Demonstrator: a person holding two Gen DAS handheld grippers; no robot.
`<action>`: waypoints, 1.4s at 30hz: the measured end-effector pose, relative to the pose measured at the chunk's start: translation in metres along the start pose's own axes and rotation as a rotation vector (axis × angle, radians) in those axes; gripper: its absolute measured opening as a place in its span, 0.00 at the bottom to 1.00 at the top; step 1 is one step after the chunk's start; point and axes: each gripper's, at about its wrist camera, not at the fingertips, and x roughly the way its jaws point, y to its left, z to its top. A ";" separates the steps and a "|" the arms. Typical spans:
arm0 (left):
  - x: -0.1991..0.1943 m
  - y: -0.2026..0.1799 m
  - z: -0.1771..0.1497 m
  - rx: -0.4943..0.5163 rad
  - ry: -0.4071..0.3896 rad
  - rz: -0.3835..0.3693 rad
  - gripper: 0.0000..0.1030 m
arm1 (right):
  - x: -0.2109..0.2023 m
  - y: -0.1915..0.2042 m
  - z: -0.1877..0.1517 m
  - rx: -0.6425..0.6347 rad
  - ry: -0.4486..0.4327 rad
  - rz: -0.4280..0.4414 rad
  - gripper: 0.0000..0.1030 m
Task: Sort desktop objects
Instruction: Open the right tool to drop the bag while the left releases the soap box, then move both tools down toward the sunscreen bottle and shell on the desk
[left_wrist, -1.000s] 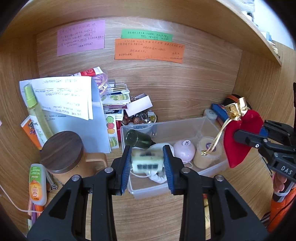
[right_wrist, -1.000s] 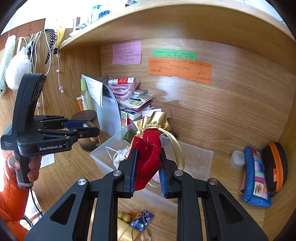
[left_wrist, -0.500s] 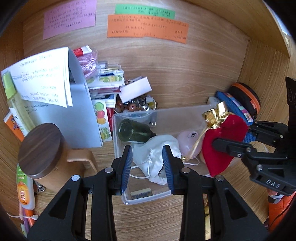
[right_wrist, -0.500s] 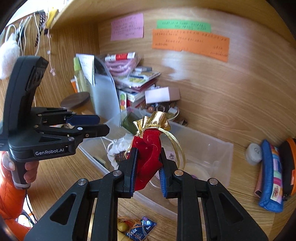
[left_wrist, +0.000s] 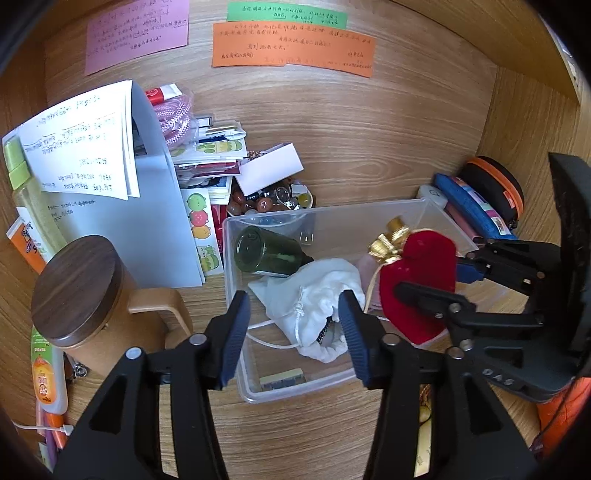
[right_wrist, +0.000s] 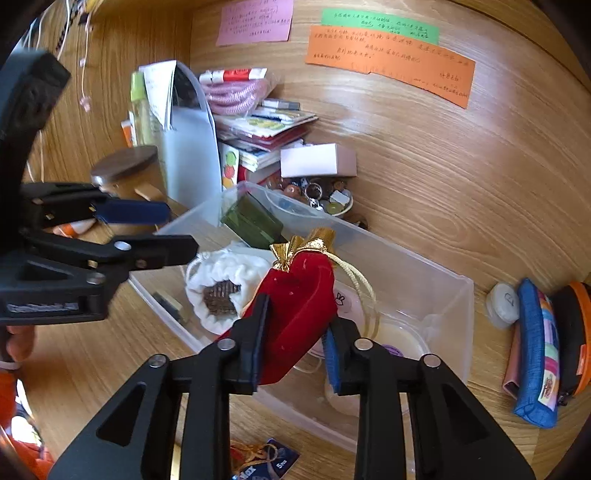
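A clear plastic bin (left_wrist: 436, 210) (right_wrist: 436, 273) sits on the wooden desk. In it lie a green bottle (left_wrist: 269, 254), a white drawstring pouch (left_wrist: 314, 299) (right_wrist: 225, 273), a small pale block (left_wrist: 282, 378) and pink and cream round cases. My left gripper (left_wrist: 293, 332) is open and empty above the bin's front left, over the white pouch. My right gripper (right_wrist: 295, 339) hangs over the bin with a red velvet pouch (right_wrist: 295, 299) (left_wrist: 417, 284) with a gold tie between its jaws. The jaws are parted and the pouch leans on the left finger.
A wooden-lidded mug (left_wrist: 85, 295) stands left of the bin. A paper folder (left_wrist: 110, 199), a stack of booklets and a bowl of trinkets (left_wrist: 269, 199) lie behind. Pencil cases (right_wrist: 535, 350) lie at the right. Wrapped sweets (right_wrist: 266, 458) lie in front of the bin.
My left gripper let go of the small pale block, which now lies in the bin, and opened wide. My right gripper lowered the red pouch over the bin and its jaws have parted.
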 end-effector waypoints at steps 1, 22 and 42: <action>-0.001 0.000 0.000 0.000 -0.001 0.004 0.54 | 0.002 0.001 -0.001 -0.008 0.007 -0.012 0.29; -0.034 -0.005 -0.016 0.008 -0.046 0.031 0.71 | -0.040 0.023 -0.016 -0.134 -0.019 -0.183 0.60; -0.054 -0.049 -0.061 0.054 -0.018 0.012 0.87 | -0.125 0.013 -0.073 -0.005 -0.140 -0.179 0.73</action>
